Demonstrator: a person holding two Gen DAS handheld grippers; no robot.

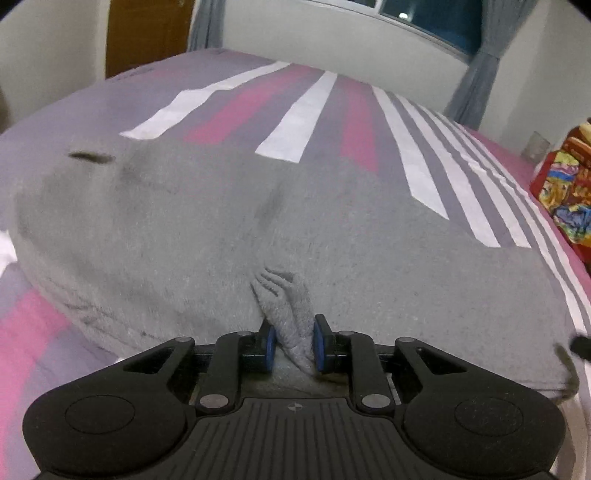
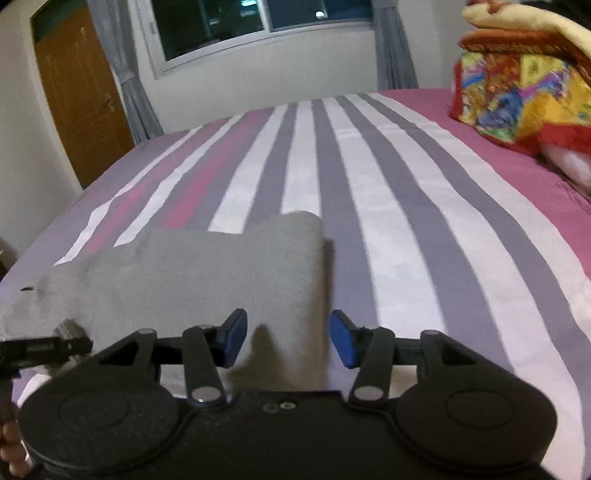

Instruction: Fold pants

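Left tool (image 1: 291,341) pinches gray pants (image 1: 221,236); long axis runs sideways across bed (image 1: 303,110).

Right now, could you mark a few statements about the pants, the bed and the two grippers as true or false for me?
1. The grey pants lie on a striped bedsheet. True.
2. The left gripper has a bunch of the grey fabric between its pads. True.
3. The right gripper is clamped shut on the pants. False: its jaws stand apart, with the pants' edge in the gap and neither pad pressing on it.
4. The pants are bright red. False: they are grey.
5. A colourful folded blanket sits on the far right of the bed. True.
6. The window shows bright daylight. False: it is dark outside.
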